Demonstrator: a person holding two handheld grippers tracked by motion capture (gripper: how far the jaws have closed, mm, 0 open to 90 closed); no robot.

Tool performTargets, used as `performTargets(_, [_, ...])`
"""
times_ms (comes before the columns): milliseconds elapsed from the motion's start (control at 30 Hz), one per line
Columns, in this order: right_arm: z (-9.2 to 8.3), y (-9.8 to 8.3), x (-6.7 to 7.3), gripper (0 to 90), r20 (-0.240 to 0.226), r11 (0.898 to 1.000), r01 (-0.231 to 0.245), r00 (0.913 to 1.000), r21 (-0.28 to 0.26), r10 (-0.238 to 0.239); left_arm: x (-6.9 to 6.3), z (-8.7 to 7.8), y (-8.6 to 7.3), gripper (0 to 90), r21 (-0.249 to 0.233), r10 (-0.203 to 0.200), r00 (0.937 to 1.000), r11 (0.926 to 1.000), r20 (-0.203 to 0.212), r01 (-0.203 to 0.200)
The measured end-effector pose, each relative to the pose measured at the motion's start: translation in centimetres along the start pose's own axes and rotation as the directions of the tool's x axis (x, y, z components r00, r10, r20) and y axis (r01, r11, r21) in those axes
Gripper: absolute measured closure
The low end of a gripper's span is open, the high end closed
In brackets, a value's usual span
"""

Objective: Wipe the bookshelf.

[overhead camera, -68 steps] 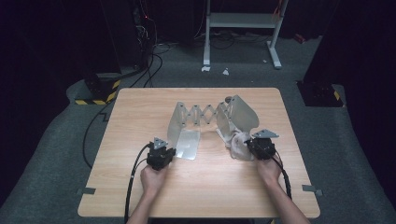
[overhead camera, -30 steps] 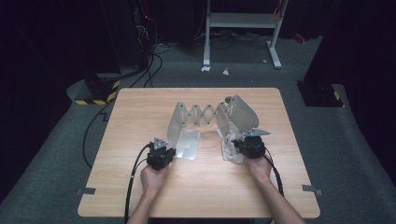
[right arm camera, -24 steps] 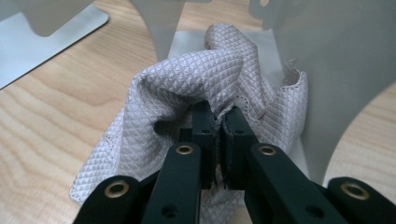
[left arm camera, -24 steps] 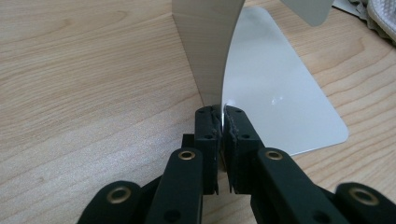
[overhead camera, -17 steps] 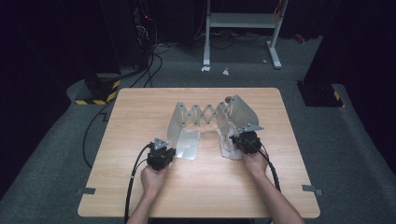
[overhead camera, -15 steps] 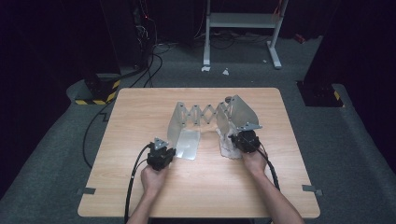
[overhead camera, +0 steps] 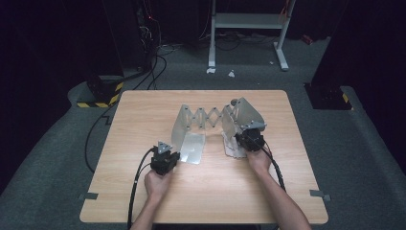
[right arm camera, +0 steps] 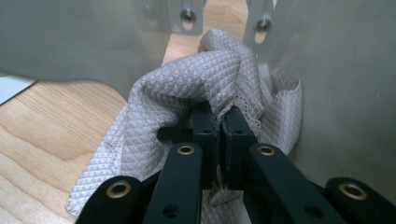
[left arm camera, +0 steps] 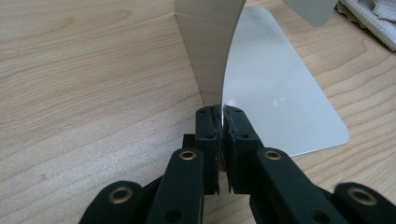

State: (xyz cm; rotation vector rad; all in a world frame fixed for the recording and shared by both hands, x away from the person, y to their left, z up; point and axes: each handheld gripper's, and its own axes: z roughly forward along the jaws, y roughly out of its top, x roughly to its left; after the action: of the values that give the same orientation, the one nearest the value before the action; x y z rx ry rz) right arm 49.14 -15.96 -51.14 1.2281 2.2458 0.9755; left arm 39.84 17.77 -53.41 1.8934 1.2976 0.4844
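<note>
While your left claw (left arm camera: pixel 222 122) pinches the metal folding rack's (overhead camera: pixel 206 117) left plate edge, your right claw (right arm camera: pixel 221 122) clamps the grey cloth (right arm camera: pixel 187 88) between its plates.

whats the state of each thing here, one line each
left gripper: shut on the edge of the left metal plate
left metal plate: bent, one part upright, one flat on the table
scissor link: partly stretched between the two plates
right metal plate: upright, tilted
right gripper: shut on the cloth
cloth: crumpled, bunched against the right metal plate
table: level
</note>
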Motion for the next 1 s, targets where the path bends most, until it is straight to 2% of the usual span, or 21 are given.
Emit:
performTargets(67, [-0.1, 0.4, 0.2, 87.1, 0.007, 1.0, 0.019, 0.9998, 0.0, -0.019, 0.0, 0.0, 0.0, 84.8, 0.001, 0.006, 1.0, 1.0, -0.006, -0.006])
performTargets(133, [-0.1, 0.6, 0.2, 87.1, 0.009, 1.0, 0.02, 0.9998, -0.01, -0.019, -0.1, 0.0, 0.0, 84.9, 0.0, 0.001, 1.0, 1.0, -0.004, -0.001])
performTargets(233, [0.3, 0.4, 0.0, 87.1, 0.014, 1.0, 0.025, 0.9996, 0.003, -0.025, 0.0, 0.0, 0.0, 84.9, 0.001, 0.0, 1.0, 1.0, -0.002, 0.0])
performTargets(400, [0.6, 0.6, -0.2, 87.0, 0.012, 1.0, -0.002, 0.9999, 0.008, 0.002, 0.0, 0.0, 0.0, 84.9, 0.0, -0.002, 1.0, 1.0, 0.0, 0.002])
performTargets(600, [0.7, 1.8, -0.1, 87.0, 0.01, 1.0, 0.0, 1.0, 0.008, 0.0, 0.0, 0.0, 0.0, 84.9, 0.002, 0.001, 1.0, 1.0, -0.001, -0.001])
performTargets(833, [1.6, 2.4, 0.5, 87.0, 0.012, 1.0, 0.013, 0.9998, 0.023, -0.013, 0.1, 0.0, 0.0, 84.9, 0.003, -0.004, 1.0, 1.0, 0.004, 0.004])
performTargets(1000, [2.1, 2.5, 0.5, 86.9, -0.002, 1.0, 0.013, 0.9999, 0.011, -0.013, 0.2, 0.0, 0.0, 84.9, 0.004, -0.004, 1.0, 1.0, 0.007, 0.004])
